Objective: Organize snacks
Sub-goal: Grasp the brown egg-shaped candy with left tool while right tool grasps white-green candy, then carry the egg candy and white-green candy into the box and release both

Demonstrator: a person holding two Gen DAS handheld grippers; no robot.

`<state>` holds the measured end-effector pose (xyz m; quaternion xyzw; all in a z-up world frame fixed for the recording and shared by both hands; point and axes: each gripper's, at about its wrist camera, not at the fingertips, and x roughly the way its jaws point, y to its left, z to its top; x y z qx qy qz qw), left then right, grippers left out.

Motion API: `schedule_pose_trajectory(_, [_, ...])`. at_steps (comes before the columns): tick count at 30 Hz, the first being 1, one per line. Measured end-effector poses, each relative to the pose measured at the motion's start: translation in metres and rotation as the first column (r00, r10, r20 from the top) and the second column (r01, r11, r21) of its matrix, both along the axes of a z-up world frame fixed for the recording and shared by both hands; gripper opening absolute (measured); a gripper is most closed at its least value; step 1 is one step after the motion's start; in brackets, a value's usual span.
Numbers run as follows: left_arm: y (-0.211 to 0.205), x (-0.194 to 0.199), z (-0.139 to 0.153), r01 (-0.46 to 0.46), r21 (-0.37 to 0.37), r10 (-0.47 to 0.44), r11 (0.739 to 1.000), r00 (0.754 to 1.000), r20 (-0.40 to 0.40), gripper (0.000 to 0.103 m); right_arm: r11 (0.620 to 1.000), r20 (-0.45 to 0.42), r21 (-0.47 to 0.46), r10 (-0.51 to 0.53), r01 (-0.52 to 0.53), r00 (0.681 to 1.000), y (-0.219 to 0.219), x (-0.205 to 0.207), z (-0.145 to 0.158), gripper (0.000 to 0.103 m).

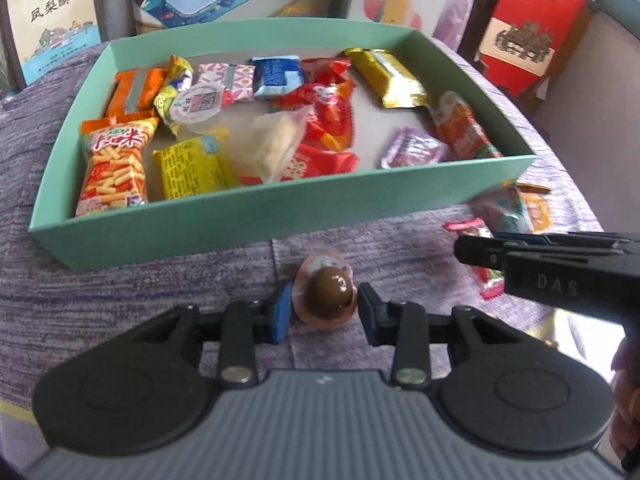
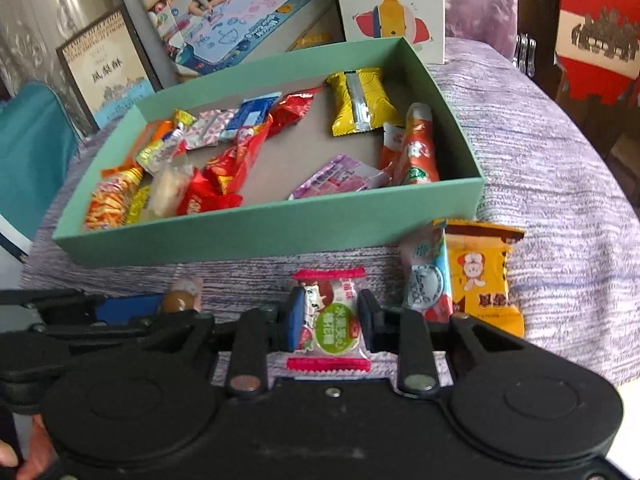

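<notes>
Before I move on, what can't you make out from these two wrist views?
- Right wrist: most of the brown egg pack, hidden behind the left gripper.
- Left wrist: the packets beside the box, blurred and partly covered by the right gripper.
- Both views: small print on every wrapper, too small or blurred.
- Both views: the cloth under the grippers' bodies.

I'm in a home: purple woven tablecloth, children's drawing-mat box and duck-picture box along the frame's top.

Mint-green box, streaky purple cloth, brown glossy sweet, red-edged green-labelled packet.
</notes>
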<state>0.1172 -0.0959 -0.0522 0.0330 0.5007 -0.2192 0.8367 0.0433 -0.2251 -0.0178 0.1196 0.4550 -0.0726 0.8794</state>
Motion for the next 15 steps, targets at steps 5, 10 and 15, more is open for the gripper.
schedule_pose_trajectory(5, [-0.002,-0.01,0.02,0.026,-0.024,-0.025,0.999,0.999,0.02,0.035,0.998,0.038,0.064,0.006,-0.008,0.999,-0.006,-0.012,0.019,0.028])
schedule_pose_trajectory(10, [-0.01,-0.003,0.045,0.031,-0.057,-0.027,0.998,0.998,0.057,0.035,0.995,0.106,0.101,-0.013,0.002,0.994,-0.017,-0.011,0.045,0.028])
schedule_pose_trajectory(15, [-0.031,0.02,0.067,0.051,-0.059,-0.043,0.997,0.991,0.123,0.035,0.992,0.153,0.122,-0.053,0.034,0.987,-0.038,0.01,0.061,0.028])
